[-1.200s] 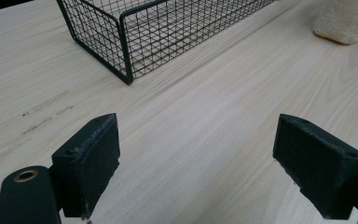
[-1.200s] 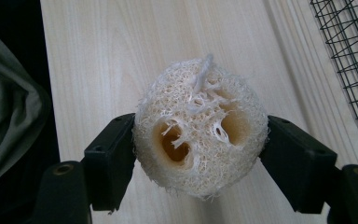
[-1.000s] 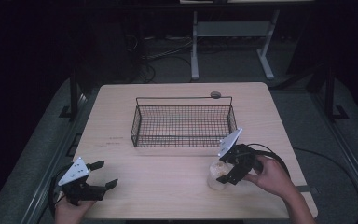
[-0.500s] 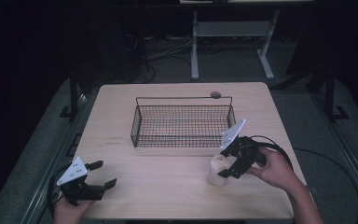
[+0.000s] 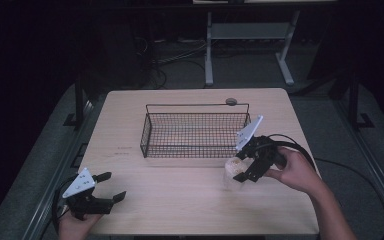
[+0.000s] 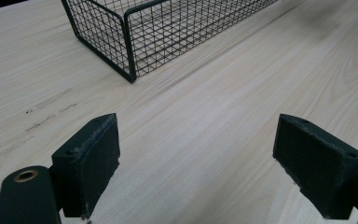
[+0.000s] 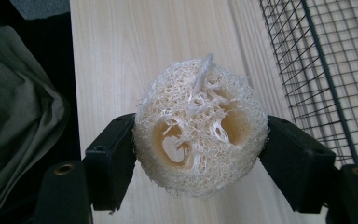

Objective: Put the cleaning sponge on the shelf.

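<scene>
Right gripper [image 5: 241, 171] angled down beside the basket [image 5: 195, 131], clamped on the loofah [image 7: 200, 126]. Left gripper [image 5: 111, 186] low near the table edge, jaws apart; its hand is cut off.

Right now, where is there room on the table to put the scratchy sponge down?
The widest bare wood lies between the wire basket and the near table edge, from the open left tongs across to the right tongs holding the loofah sponge. The basket floor looks free too. Only the right side, around that hand, is crowded.
</scene>
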### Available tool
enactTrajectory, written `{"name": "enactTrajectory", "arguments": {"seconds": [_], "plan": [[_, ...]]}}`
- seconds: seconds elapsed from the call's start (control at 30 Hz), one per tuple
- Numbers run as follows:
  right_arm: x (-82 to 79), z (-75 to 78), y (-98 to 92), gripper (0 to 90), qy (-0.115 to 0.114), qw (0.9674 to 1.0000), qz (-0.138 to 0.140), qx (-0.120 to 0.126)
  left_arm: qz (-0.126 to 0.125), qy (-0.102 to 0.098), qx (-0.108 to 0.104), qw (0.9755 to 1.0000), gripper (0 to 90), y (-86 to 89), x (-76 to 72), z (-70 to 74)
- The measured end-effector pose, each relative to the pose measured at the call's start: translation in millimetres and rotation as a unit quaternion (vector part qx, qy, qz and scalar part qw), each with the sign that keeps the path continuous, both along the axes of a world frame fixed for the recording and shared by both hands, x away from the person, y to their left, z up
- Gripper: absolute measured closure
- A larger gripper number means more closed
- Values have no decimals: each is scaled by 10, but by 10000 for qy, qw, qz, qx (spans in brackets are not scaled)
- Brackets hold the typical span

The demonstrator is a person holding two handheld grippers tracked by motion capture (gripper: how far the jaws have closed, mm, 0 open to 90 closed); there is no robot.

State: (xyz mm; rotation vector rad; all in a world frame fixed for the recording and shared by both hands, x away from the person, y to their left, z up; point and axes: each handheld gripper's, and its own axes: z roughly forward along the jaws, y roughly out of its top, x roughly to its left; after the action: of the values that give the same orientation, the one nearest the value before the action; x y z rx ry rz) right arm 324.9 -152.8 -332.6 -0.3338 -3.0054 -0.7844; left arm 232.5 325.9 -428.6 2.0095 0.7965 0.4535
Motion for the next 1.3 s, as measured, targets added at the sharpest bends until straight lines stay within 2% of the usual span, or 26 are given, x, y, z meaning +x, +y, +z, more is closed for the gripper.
{"name": "enactTrajectory", "arguments": {"seconds": [0.13,0.8,1.03,1.3], "plan": [[61,95,27,283,-9,10000,37,-42,-6,-11,6,10000,138,5,2,4],[340,352,86,283,-21,10000,11,-46,-74,32,12,10000,139,-33,14,-3],[406,414,99,284,-58,9999,-5,-81,-49,42,-26,10000,138,-17,17,-8],[547,413,159,283,20,9998,-38,-170,-34,34,-41,10000,138,1,11,0]]}}
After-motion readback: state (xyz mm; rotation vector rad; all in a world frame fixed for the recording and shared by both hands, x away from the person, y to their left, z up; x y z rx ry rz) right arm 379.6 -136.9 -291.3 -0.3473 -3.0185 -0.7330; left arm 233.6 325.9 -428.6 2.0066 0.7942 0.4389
